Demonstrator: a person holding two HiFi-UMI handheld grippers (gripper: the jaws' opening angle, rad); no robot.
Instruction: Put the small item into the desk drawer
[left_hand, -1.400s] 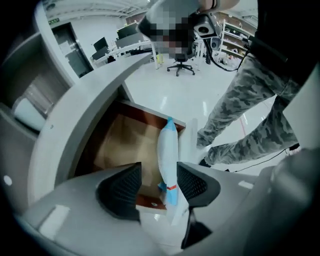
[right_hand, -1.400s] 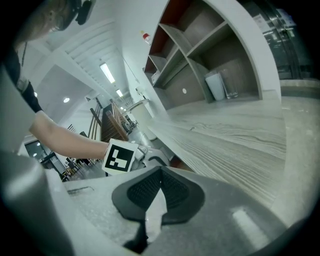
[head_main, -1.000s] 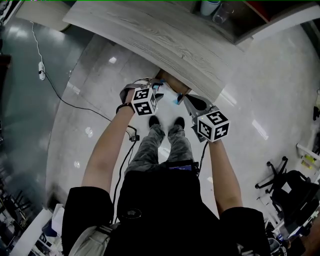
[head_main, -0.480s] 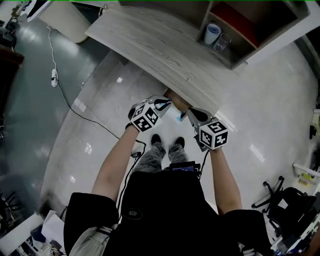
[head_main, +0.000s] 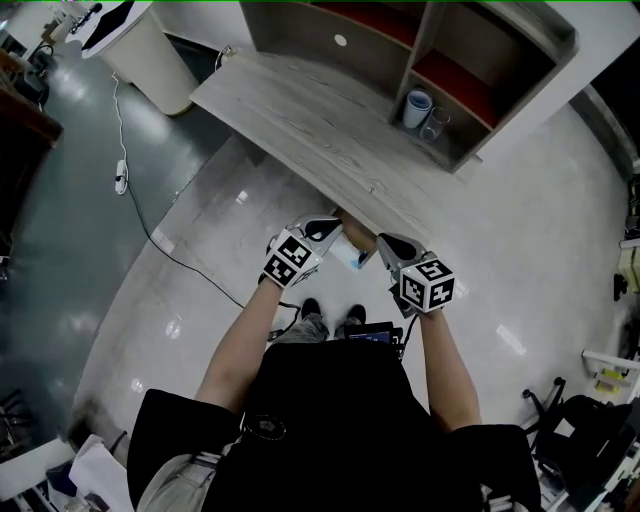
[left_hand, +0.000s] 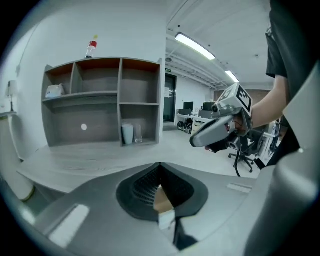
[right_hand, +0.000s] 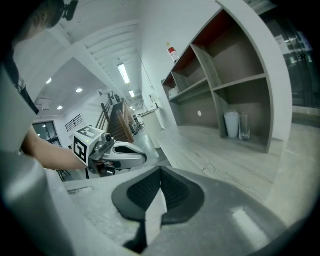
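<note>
At the front edge of the tabletop (head_main: 300, 120), you have both grippers raised side by side, with the brown opening of what looks like the pulled-out drawer (head_main: 345, 216) between them. The left gripper (head_main: 332, 228) has just been closing its jaws, and they meet with nothing pinched; only tan and white show through the gap beneath the pads. The right gripper (head_main: 388, 243) has its jaws together too, and empty. The small item (head_main: 350, 256), pale blue and white, shows just below the drawer's brown patch, between the two grippers and apart from both. I judge that it lies in the drawer, though the head view shows it too small to be sure. If so, what is left is to shut the drawer. Look down first and check that the item sits flat and back from the drawer's front, so it won't catch under the tabletop. Then lower one gripper, keep its jaws together, set them against the middle of the drawer front and push straight in, slowly, so the item doesn't slide. Hold the other gripper clear of the edge.
</note>
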